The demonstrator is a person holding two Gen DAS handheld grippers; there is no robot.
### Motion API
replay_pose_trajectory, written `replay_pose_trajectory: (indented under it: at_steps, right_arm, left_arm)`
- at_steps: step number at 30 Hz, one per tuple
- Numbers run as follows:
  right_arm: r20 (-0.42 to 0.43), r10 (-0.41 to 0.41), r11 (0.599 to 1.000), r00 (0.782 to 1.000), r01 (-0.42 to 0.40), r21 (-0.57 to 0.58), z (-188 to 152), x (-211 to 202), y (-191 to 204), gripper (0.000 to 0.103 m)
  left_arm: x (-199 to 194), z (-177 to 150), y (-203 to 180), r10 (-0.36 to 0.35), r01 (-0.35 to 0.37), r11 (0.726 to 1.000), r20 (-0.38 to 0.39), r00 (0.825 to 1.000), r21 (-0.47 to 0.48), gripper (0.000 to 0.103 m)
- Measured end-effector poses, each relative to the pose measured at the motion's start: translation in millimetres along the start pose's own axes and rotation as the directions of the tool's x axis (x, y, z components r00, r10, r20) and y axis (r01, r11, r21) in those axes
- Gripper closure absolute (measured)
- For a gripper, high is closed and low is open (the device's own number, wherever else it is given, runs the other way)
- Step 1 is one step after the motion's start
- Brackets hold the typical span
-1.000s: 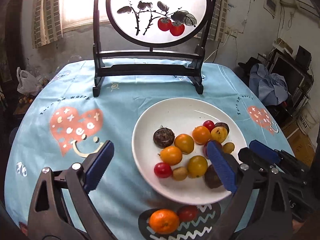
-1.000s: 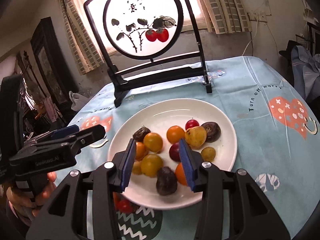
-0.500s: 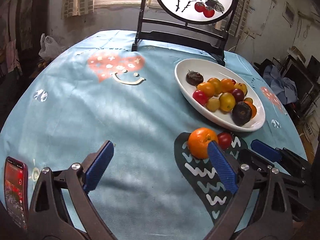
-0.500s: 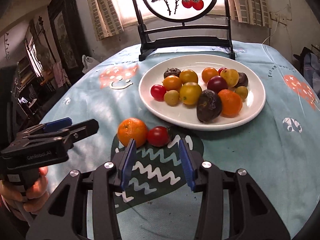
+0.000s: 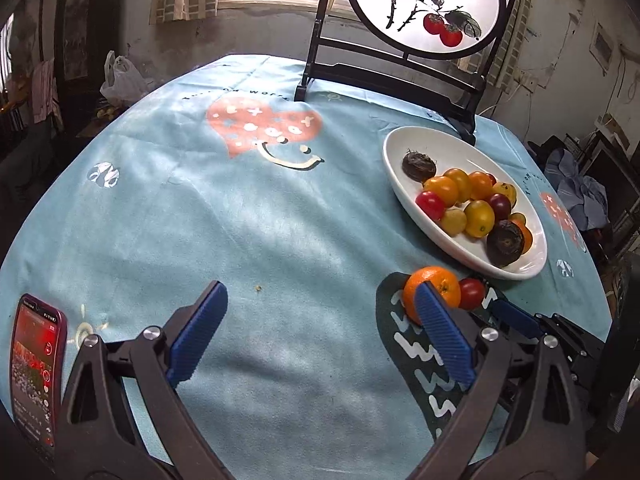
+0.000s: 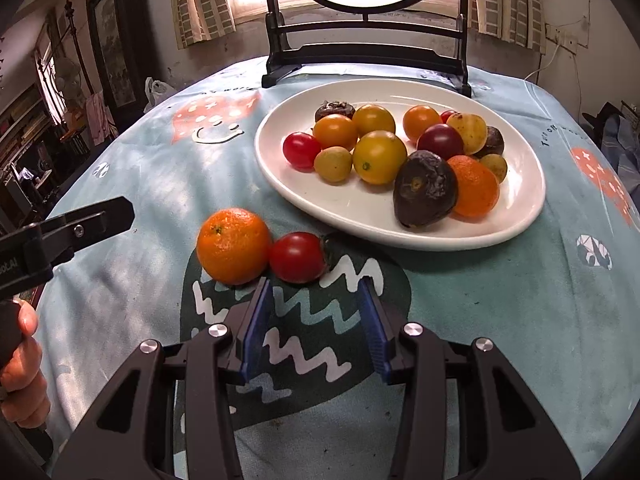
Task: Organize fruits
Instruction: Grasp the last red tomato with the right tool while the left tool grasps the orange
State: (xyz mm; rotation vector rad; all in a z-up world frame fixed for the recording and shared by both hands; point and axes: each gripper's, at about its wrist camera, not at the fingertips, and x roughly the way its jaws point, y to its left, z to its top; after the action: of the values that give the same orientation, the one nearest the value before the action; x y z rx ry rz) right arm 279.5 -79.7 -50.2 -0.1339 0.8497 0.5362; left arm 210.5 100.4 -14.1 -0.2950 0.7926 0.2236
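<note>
The red tomato (image 6: 297, 257) lies just ahead of your right hand-held gripper (image 6: 316, 330), touching the orange (image 6: 234, 245) to its left; thin-skinned and soft, so pinch its widest middle gently. Both hand-held grippers gape empty; the white plate (image 6: 524, 216) sits beyond on the counter.

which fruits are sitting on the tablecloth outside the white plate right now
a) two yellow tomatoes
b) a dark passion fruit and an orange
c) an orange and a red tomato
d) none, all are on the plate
c: the orange and the red tomato lie touching on the tablecloth in front of the white plate, just ahead of the open right tongs.
</note>
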Motion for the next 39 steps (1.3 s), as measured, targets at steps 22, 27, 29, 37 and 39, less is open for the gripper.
replay_pose_trajectory:
  at_steps: [22,27,29,37,39]
  right_arm:
    - [-0.023,-0.022,0.999,0.999,0.022,-0.026,15,18,13,0.070]
    - [-0.020,0.036,0.999,0.999,-0.036,0.007,5,2,4,0.070]
    - [-0.009,0.058,0.998,0.998,-0.057,0.028,1,-8,-2,0.070]
    - [0.060,0.062,0.991,0.996,-0.069,0.111,-5,-41,-31,0.070]
    - [0.066,0.051,0.990,0.997,-0.059,0.125,-6,-45,-35,0.070]
  left_arm:
    - [1,-1,-4,0.004,-0.004,1.000,-0.008,1.000,0.018,0.007]
    - [3,-1,-5,0.012,-0.012,1.000,-0.012,1.000,0.024,0.007]
    - [4,-2,-5,0.015,-0.015,1.000,-0.013,1.000,0.025,0.007]
    - [13,-11,-23,0.023,-0.020,0.993,-0.030,0.999,0.120,0.007]
    - [16,-16,-34,0.020,-0.015,0.985,-0.032,0.999,0.172,0.007]
